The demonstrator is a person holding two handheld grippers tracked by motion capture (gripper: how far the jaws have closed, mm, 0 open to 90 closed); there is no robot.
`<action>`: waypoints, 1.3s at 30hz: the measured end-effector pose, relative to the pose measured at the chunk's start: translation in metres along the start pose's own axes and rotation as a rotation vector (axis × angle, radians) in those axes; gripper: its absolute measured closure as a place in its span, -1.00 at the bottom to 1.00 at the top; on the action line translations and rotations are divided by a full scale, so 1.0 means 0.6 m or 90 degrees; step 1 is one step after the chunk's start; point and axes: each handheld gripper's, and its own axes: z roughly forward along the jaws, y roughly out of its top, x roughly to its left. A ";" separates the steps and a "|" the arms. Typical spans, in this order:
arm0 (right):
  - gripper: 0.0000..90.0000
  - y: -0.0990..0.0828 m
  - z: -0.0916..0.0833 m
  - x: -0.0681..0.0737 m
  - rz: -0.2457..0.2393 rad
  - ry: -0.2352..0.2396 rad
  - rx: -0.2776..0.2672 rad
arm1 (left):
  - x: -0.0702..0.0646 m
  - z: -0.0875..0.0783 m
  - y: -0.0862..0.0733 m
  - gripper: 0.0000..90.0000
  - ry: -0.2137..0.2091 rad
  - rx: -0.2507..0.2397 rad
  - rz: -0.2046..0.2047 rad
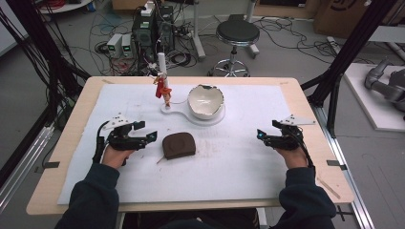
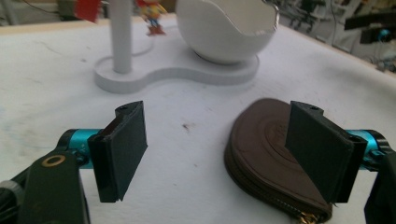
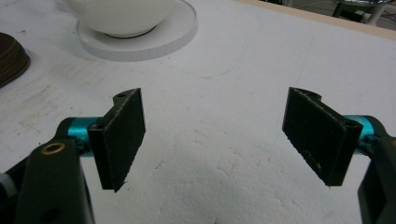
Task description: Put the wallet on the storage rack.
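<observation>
Brown zip pouch lying flat near worktop centre, just beside the wide-open, empty left gripper, zipper edge facing the near edge, long axis running left-right; right gripper gaping empty, well apart.

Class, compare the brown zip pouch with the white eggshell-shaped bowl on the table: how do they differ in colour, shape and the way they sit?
The pouch is dark brown; the bowl is glossy white. The pouch is low, lies flat and is closed, with a zip along its edge; the bowl stands taller and open-topped, with a jagged, broken-looking rim. The pouch lies straight on the white mat; the bowl sits on a white stand with an upright post. Both are rounded, and no gripper touches either.
</observation>
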 end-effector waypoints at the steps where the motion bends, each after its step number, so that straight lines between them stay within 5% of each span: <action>1: -0.52 -0.001 0.001 0.000 -0.002 0.003 0.000 | -0.009 0.010 0.000 -0.53 -0.012 0.016 0.009; 11: -0.52 -0.002 0.013 0.001 0.009 0.039 0.009 | -0.035 0.060 0.001 -0.53 -0.040 0.068 -0.001; 18: -0.52 -0.002 0.019 0.009 -0.007 0.053 0.023 | -0.042 0.075 -0.005 -0.53 -0.031 0.158 0.009; 24: -0.52 0.000 0.022 0.025 -0.023 0.069 0.032 | -0.030 0.082 -0.010 -0.57 -0.053 0.164 -0.040; 35: -0.52 0.003 0.035 0.037 -0.027 0.091 0.044 | -0.027 0.087 -0.009 -0.56 -0.072 0.176 -0.047; 37: -0.52 0.003 0.038 0.038 -0.026 0.096 0.045 | -0.026 0.085 -0.008 -0.40 -0.105 0.176 -0.045; 39: -0.51 0.004 0.041 0.040 -0.025 0.102 0.047 | -0.032 0.085 -0.002 -0.21 -0.100 0.184 -0.026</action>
